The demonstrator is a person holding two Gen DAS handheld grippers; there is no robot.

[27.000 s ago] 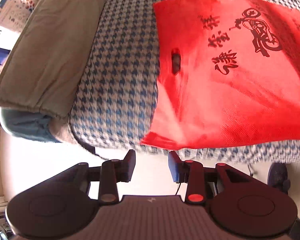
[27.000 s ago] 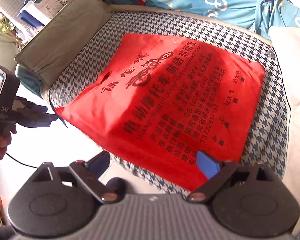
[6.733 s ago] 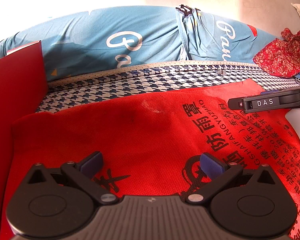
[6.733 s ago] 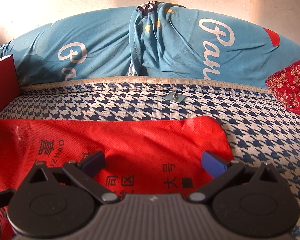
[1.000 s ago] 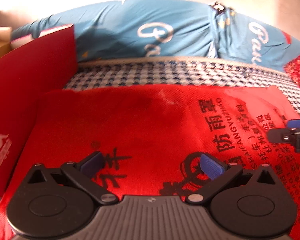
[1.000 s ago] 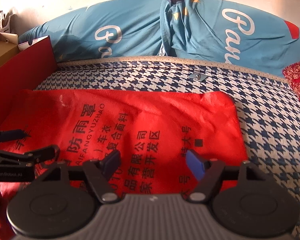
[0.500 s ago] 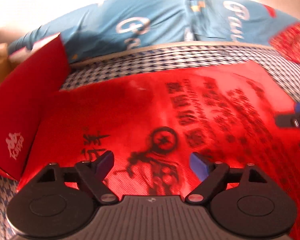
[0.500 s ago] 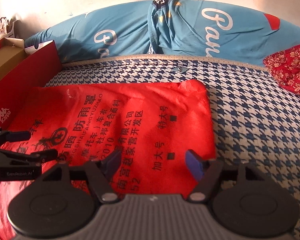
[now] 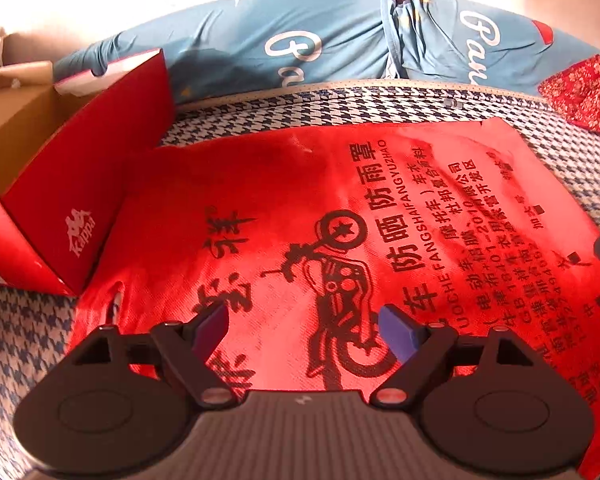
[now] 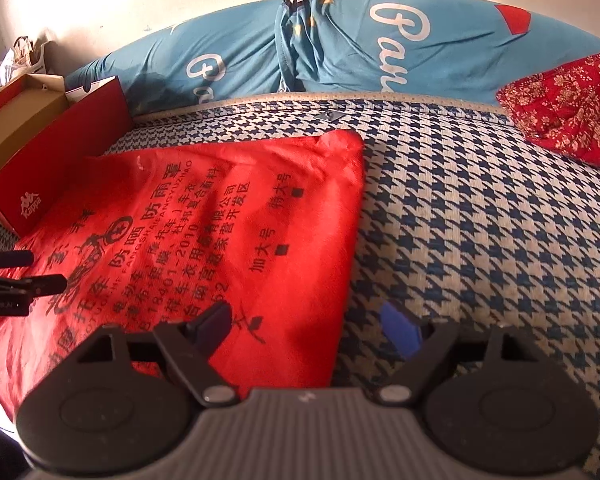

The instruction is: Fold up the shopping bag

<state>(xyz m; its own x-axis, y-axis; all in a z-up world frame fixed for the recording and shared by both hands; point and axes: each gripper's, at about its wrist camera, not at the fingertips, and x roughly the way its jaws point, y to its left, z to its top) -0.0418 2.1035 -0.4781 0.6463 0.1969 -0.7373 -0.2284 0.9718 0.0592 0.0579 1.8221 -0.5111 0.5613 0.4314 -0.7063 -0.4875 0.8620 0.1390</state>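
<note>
1. Shopping bag (image 9: 300, 208): red non-woven fabric with black printed characters and a motorcycle drawing. It lies spread flat on the bed (image 10: 480, 220), which has a blue-and-white houndstooth cover. A cut-out handle slot shows near its left edge.
2. Left tongs (image 9: 304, 326): released, jaws spread wide, poised over the printed middle of the bag and gripping nothing.
3. Right tongs (image 10: 306, 326): released, jaws spread wide; one finger is over the bag's right edge, the other over bare bed cover.
4. Red shoebox (image 9: 80, 184): open, white logo on its end, sitting on the bed and touching the bag's left side.
5. Blue bedding (image 10: 340, 48): white script lettering, bunched along the wall behind the bag, apart from it.
6. Red floral cloth (image 10: 568, 108): on the bed at far right, well apart from the bag.
</note>
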